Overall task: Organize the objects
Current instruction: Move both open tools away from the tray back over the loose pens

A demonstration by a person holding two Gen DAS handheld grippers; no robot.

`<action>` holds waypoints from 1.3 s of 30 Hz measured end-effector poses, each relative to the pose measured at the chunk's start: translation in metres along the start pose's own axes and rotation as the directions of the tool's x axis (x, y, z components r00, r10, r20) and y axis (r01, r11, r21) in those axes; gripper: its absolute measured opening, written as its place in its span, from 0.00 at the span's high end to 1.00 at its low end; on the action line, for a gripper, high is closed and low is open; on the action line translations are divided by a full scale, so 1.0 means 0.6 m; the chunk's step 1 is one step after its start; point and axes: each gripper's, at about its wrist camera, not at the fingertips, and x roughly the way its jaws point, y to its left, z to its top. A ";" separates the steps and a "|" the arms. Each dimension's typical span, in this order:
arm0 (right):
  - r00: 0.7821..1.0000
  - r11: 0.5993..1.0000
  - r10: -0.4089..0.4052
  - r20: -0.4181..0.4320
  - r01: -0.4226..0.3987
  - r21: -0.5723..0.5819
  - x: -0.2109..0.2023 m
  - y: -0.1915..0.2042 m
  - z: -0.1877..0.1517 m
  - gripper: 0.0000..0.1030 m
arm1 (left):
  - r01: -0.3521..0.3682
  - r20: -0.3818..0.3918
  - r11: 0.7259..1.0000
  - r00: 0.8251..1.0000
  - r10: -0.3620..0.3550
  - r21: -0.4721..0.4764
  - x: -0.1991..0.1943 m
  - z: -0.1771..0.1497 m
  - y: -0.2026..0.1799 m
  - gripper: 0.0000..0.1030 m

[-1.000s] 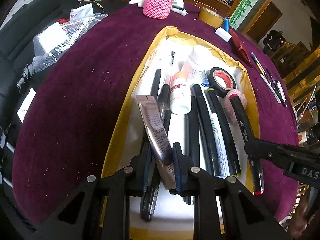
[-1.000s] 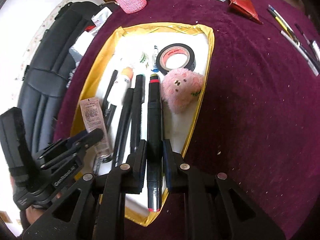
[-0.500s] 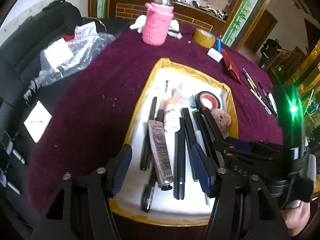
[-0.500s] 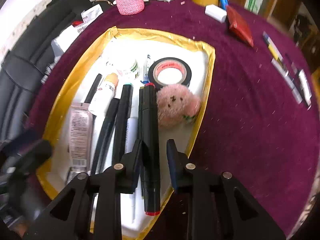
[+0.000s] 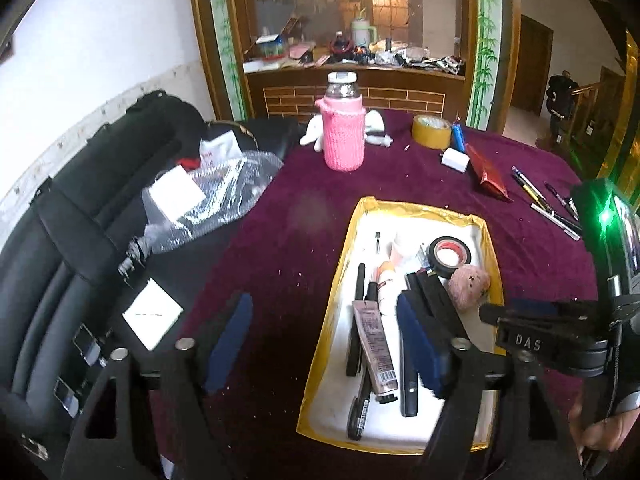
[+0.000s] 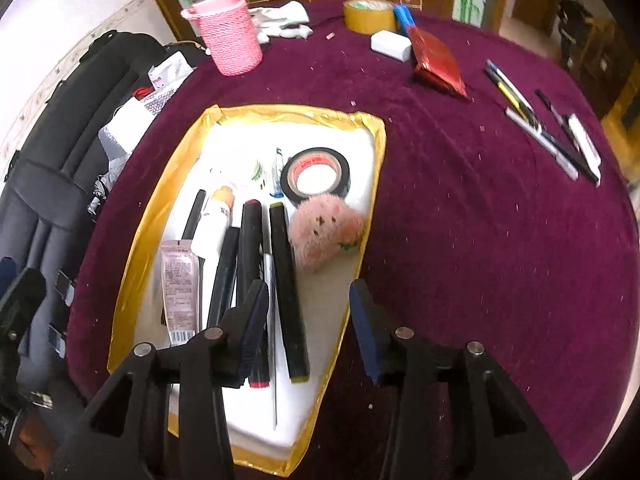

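Note:
A white tray with a gold rim [image 5: 490, 264] [image 6: 132, 256] lies on the purple tablecloth. It holds several black markers [image 6: 286, 280], a grey tube [image 5: 374, 346] [image 6: 180, 284], a white bottle [image 6: 214, 226], a black tape roll [image 5: 448, 256] [image 6: 316, 174] and a pink plush toy [image 5: 468, 284] [image 6: 320, 236]. My left gripper [image 5: 324, 344] is open and empty, raised over the tray's near left side. My right gripper [image 6: 310, 320] is open and empty above the tray's near right edge.
A pink knitted bottle [image 5: 344, 136] [image 6: 232, 36], yellow tape roll [image 6: 368, 14], white eraser [image 6: 390, 44], red packet [image 6: 438, 62] and several loose pens [image 6: 540, 132] lie on the cloth beyond the tray. A black chair with plastic bags [image 5: 200, 196] stands left.
My left gripper let go of the grey tube into the tray, opened and pulled back upward. My right gripper released the black marker into the tray, opened and rose.

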 end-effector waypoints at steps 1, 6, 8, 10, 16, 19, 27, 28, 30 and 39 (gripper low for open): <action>1.000 1.000 0.001 -0.006 -0.001 0.010 0.001 -0.003 -0.003 0.61 | -0.003 0.007 1.000 1.000 0.003 0.006 -0.002 0.000 -0.002 0.22; 1.000 1.000 0.004 -0.016 -0.004 0.029 -0.002 -0.010 -0.015 0.61 | 0.016 -0.016 1.000 1.000 -0.016 0.011 0.001 -0.001 -0.010 0.22; 1.000 0.999 0.010 -0.018 -0.009 0.033 -0.003 -0.013 -0.018 0.61 | 0.027 -0.034 1.000 0.999 -0.027 0.004 0.006 -0.002 -0.012 0.22; 1.000 0.999 0.010 -0.019 -0.010 0.034 -0.003 -0.014 -0.022 0.61 | 0.030 -0.044 1.000 0.999 -0.030 0.003 0.008 -0.003 -0.016 0.22; 0.999 0.999 0.016 -0.031 -0.015 0.040 -0.003 -0.023 -0.026 0.61 | 0.040 -0.060 0.999 0.997 -0.039 0.010 0.009 -0.007 -0.031 0.22; 0.999 0.999 0.020 -0.030 -0.019 0.044 -0.005 -0.029 -0.027 0.61 | 0.046 -0.073 0.999 0.996 -0.045 0.010 0.011 -0.009 -0.038 0.22; 0.999 0.998 0.031 -0.036 -0.029 0.062 -0.004 -0.057 -0.032 0.61 | 0.042 -0.093 0.999 0.995 -0.040 0.016 0.014 -0.011 -0.066 0.22; 0.999 0.997 0.032 -0.036 -0.030 0.067 -0.005 -0.064 -0.033 0.61 | 0.043 -0.094 0.999 0.995 -0.040 0.020 0.014 -0.011 -0.071 0.22; 0.999 0.996 0.034 -0.034 -0.032 0.079 -0.007 -0.079 -0.032 0.61 | 0.043 -0.095 0.999 0.995 -0.040 0.029 0.012 -0.010 -0.085 0.22; 0.997 0.990 0.057 -0.042 -0.051 0.130 -0.011 -0.162 -0.041 0.61 | 0.046 -0.122 0.997 0.992 -0.037 0.066 0.007 -0.013 -0.165 0.22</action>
